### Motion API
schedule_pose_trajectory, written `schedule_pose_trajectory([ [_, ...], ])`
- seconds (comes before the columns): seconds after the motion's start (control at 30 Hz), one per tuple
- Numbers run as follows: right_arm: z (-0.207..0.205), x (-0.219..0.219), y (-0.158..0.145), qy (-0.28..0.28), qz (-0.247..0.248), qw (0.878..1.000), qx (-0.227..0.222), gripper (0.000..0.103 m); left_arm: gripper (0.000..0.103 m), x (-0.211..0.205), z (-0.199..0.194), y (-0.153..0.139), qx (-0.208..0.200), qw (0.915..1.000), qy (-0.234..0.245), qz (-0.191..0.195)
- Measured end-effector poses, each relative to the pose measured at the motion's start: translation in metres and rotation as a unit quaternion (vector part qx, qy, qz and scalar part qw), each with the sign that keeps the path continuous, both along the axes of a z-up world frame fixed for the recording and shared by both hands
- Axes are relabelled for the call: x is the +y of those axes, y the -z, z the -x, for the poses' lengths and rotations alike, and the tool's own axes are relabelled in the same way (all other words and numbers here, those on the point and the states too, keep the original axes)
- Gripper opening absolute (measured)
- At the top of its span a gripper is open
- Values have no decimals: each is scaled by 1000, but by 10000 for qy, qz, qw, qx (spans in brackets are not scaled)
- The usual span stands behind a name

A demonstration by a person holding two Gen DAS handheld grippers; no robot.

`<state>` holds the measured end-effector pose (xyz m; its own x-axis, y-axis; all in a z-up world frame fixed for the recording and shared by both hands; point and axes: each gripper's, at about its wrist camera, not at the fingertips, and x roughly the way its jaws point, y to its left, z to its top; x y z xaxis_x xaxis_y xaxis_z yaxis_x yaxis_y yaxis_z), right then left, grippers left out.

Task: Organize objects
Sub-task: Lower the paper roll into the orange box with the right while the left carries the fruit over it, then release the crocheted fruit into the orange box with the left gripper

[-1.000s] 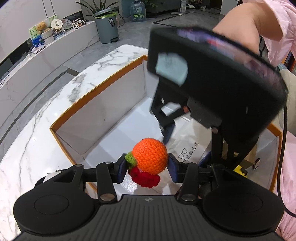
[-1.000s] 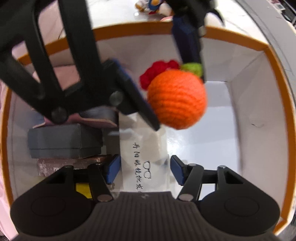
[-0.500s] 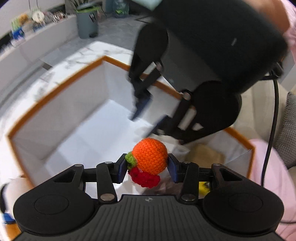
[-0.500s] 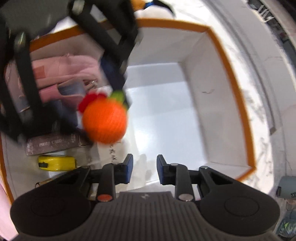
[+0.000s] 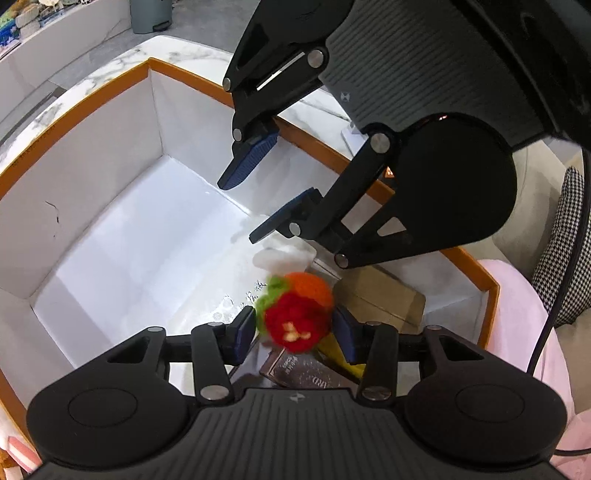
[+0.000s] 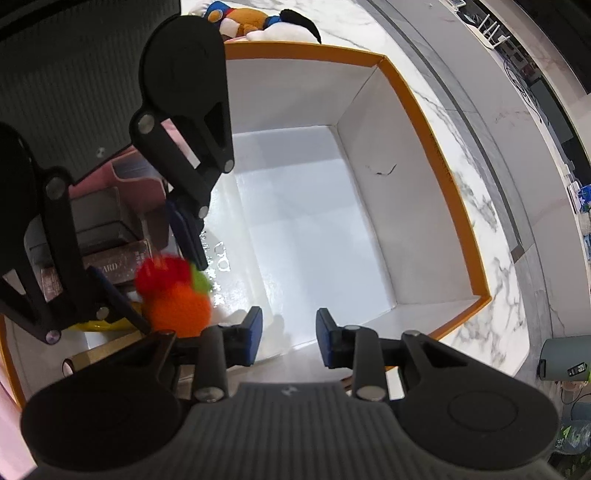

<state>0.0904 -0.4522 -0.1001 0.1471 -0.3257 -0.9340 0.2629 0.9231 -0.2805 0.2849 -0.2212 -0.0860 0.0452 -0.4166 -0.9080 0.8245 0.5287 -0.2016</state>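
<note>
Left wrist view: the left gripper (image 5: 293, 330), jaws loosened, lets a blurred orange-and-red crocheted fruit toy (image 5: 295, 314) drop into the white, orange-rimmed cardboard box (image 5: 92, 177), above a brown card box (image 5: 380, 299). Right wrist view: the right gripper (image 6: 289, 335), jaws slightly reopened and empty, hangs over bare floor; plush toys (image 6: 255, 20) outside the box still await sorting.

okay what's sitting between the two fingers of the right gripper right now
Nothing. In the right wrist view the right gripper shows only the bare white floor of the orange-edged box; the crocheted toy is off to its side.
</note>
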Motion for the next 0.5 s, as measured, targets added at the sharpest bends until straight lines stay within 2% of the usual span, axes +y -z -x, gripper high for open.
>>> schedule_pose_trajectory([
  [0.13, 1, -5, -4, 8, -132, 9998, -125, 32, 57, 7, 3, -4, 11, 10000, -2, 84],
  [0.3, -4, -6, -6, -151, -426, 9986, -258, 31, 57, 23, 10, -21, -230, 9996, -76, 168],
  [0.37, -6, -3, -2, -232, -483, 9984, -172, 23, 57, 32, 13, -28, -335, 9991, -162, 182],
  [0.5, -10, -2, 5, -262, -410, 9988, 59, 23, 57, 52, 15, -43, -537, 9978, -355, 172],
])
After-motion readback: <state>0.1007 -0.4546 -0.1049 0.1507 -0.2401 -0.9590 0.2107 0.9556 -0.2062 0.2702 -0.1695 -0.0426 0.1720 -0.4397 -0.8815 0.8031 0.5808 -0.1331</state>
